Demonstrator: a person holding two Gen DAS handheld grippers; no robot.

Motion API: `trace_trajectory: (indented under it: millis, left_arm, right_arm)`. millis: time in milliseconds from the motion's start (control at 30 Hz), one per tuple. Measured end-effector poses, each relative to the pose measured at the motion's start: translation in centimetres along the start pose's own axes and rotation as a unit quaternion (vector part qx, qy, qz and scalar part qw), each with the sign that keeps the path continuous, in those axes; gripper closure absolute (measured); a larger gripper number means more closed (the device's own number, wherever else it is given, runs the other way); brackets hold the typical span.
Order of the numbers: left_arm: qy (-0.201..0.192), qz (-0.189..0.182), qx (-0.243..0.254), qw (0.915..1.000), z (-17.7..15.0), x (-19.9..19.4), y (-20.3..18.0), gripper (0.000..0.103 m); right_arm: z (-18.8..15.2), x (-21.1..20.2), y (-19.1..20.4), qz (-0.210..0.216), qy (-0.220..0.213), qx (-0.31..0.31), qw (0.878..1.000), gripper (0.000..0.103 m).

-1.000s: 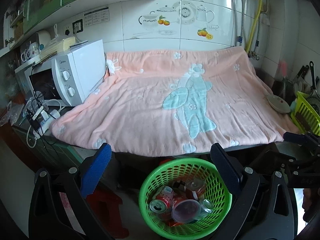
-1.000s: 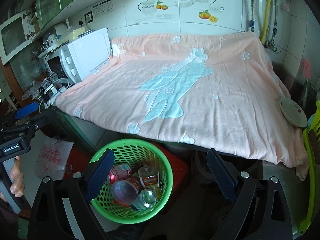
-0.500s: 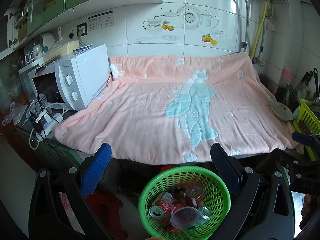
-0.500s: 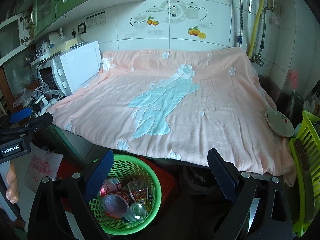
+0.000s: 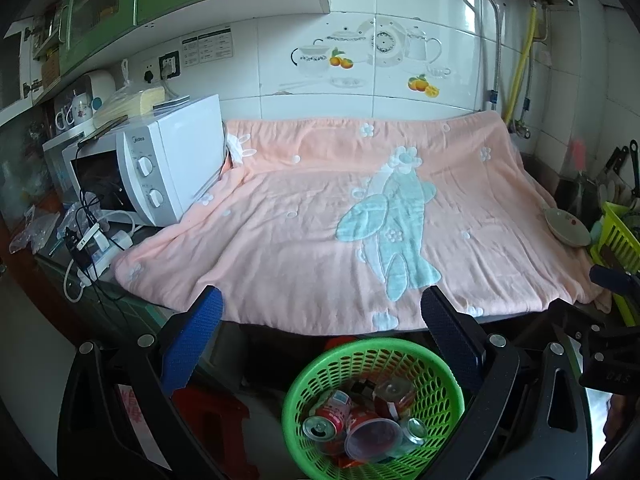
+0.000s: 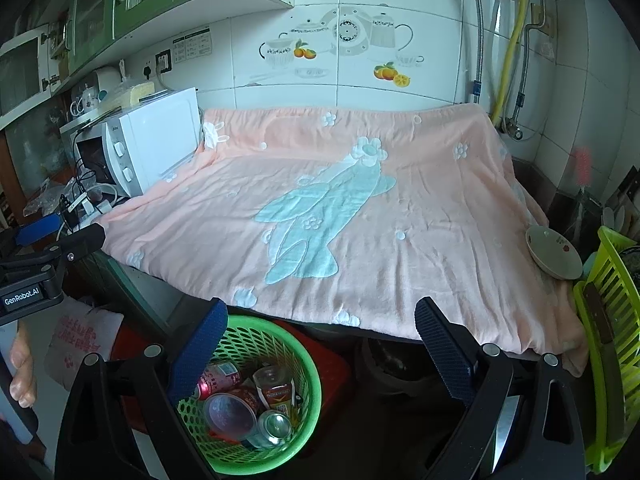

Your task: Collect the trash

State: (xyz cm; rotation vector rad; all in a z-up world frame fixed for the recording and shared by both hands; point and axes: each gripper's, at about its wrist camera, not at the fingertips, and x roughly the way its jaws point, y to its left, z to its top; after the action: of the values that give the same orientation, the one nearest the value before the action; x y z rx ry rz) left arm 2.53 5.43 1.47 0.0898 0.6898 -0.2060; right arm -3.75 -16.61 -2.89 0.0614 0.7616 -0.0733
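— What stays out of sight in this kitchen?
— The pink blanket [image 5: 320, 220] hides the whole counter beneath it; the green basket [image 6: 308, 380] is partly masked by a blue gripper finger [image 6: 198, 354].
— And the wall notices [image 5: 208, 46]?
— Too small to read (print blurs), and the yellow-green rack [image 6: 612, 340] runs off the right edge.

a home kitchen: white wall tiles [image 5: 420, 92] with teapot and fruit decals, green wall cabinets [image 5: 100, 4], a microwave [image 5: 172, 168] at the counter's left edge, gas pipes [image 5: 520, 60] at the back right corner, a dish rack [image 6: 608, 320] at the right edge.
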Motion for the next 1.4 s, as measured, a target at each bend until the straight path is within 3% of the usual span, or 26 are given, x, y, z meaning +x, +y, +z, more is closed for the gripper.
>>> trace_trajectory:
  millis: [1400]
  left_arm:
    - [0.004, -0.003, -0.006, 1.0, 0.3, 0.8, -1.2, 0.005]
  right_arm:
    - [0.3, 0.3, -0.9, 0.001, 0.002, 0.006, 1.0, 0.011]
